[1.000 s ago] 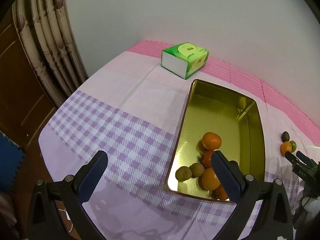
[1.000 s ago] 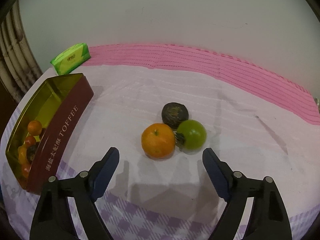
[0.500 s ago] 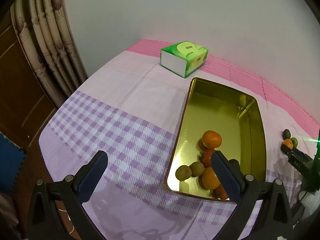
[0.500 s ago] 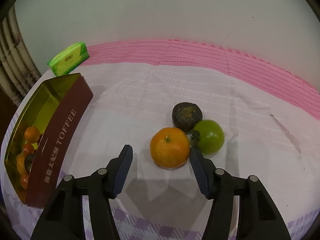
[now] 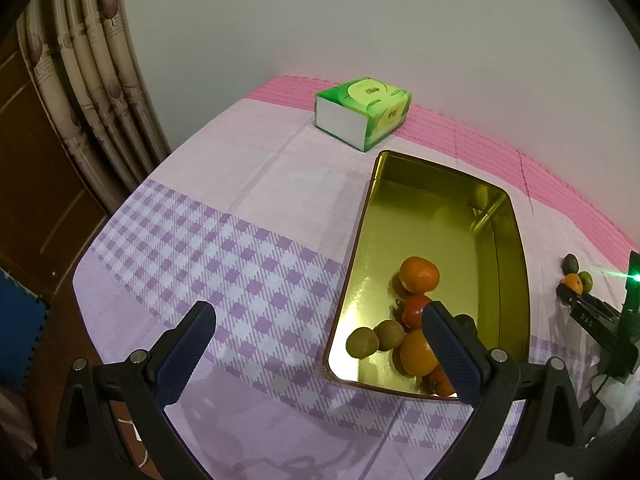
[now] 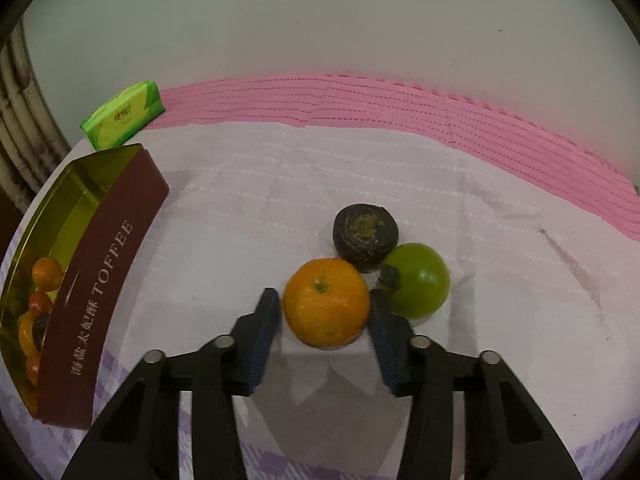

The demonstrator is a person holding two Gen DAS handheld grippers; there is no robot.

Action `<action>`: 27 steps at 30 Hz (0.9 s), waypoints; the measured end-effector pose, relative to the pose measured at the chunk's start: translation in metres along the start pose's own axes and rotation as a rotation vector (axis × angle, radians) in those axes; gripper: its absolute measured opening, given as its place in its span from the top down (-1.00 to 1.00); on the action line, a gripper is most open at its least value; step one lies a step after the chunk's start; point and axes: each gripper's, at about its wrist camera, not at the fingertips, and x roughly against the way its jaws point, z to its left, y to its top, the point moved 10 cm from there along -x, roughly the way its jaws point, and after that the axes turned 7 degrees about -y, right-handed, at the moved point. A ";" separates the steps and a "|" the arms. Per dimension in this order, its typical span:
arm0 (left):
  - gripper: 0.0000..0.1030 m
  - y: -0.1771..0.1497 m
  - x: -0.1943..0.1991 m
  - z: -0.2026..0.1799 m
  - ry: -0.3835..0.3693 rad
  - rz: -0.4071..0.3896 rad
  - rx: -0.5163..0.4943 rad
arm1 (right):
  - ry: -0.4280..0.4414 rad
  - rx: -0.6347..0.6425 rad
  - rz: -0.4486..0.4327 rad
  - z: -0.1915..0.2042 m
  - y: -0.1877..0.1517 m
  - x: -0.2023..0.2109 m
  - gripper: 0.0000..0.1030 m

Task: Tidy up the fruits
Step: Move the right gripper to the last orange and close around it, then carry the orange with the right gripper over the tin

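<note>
Right gripper [image 6: 325, 312] has just closed around one mandarin [image 6: 326, 308], apparently gripping; left gripper [image 5: 316, 340] wide open, empty. Roughly seven fruits in tin [image 5: 516, 240].

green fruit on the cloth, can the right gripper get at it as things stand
Probably not yet. The right gripper is closed on the orange, its jaws having just been closing. The green fruit sits beside its right finger, against the dark fruit, otherwise uncovered.
</note>
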 end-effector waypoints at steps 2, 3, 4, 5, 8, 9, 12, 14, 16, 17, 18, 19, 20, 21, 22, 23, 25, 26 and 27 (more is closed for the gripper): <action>-0.98 0.000 0.000 0.000 0.002 0.002 0.002 | 0.000 0.009 0.003 0.001 -0.001 0.001 0.19; -0.98 0.000 0.000 0.000 0.002 0.005 0.004 | 0.001 0.010 0.003 0.000 -0.001 0.001 0.19; -0.98 0.000 -0.001 0.001 0.003 0.008 0.006 | 0.005 0.010 0.004 0.000 -0.002 0.002 0.19; -0.98 -0.001 -0.001 0.001 0.002 0.010 0.008 | 0.007 0.011 0.006 0.001 -0.002 0.003 0.19; -0.98 -0.001 -0.001 0.003 -0.002 0.014 0.016 | 0.011 0.018 0.010 0.003 -0.004 0.005 0.19; -0.98 -0.001 -0.001 0.003 -0.004 0.012 0.018 | 0.016 0.020 0.012 0.005 -0.005 0.007 0.19; -0.98 0.000 -0.001 0.005 -0.003 0.011 0.021 | 0.029 0.026 0.004 0.010 -0.005 0.013 0.19; -0.98 0.000 -0.002 0.005 -0.004 0.011 0.020 | 0.040 0.036 -0.004 0.016 -0.004 0.020 0.20; -0.98 0.000 -0.002 0.005 -0.008 0.011 0.019 | 0.052 0.041 -0.010 0.021 -0.003 0.026 0.20; -0.98 0.000 -0.002 0.006 -0.007 0.011 0.019 | 0.059 0.041 -0.013 0.024 -0.002 0.030 0.20; -0.98 0.000 -0.002 0.006 -0.009 0.011 0.017 | 0.063 0.043 -0.017 0.027 0.000 0.033 0.20; -0.98 0.000 -0.002 0.006 -0.011 0.012 0.016 | 0.070 0.048 -0.023 0.030 0.001 0.037 0.19; -0.98 0.000 -0.002 0.006 -0.013 0.012 0.017 | 0.081 0.053 -0.030 0.035 0.003 0.042 0.20; -0.98 -0.001 -0.001 0.005 -0.015 0.013 0.016 | 0.090 0.057 -0.035 0.039 0.005 0.046 0.19; -0.98 -0.001 -0.001 0.006 -0.017 0.013 0.015 | 0.100 0.063 -0.041 0.044 0.007 0.050 0.20; -0.98 -0.001 -0.001 0.006 -0.019 0.012 0.015 | 0.113 0.072 -0.049 0.051 0.009 0.056 0.19; -0.98 -0.001 -0.002 0.004 -0.023 0.019 0.016 | 0.133 0.084 -0.061 0.062 0.012 0.064 0.20; -0.98 -0.002 -0.003 0.004 -0.023 0.021 0.018 | 0.151 0.094 -0.065 0.070 0.014 0.070 0.19; -0.98 -0.002 -0.003 0.004 -0.022 0.022 0.018 | 0.163 0.104 -0.068 0.077 0.014 0.073 0.19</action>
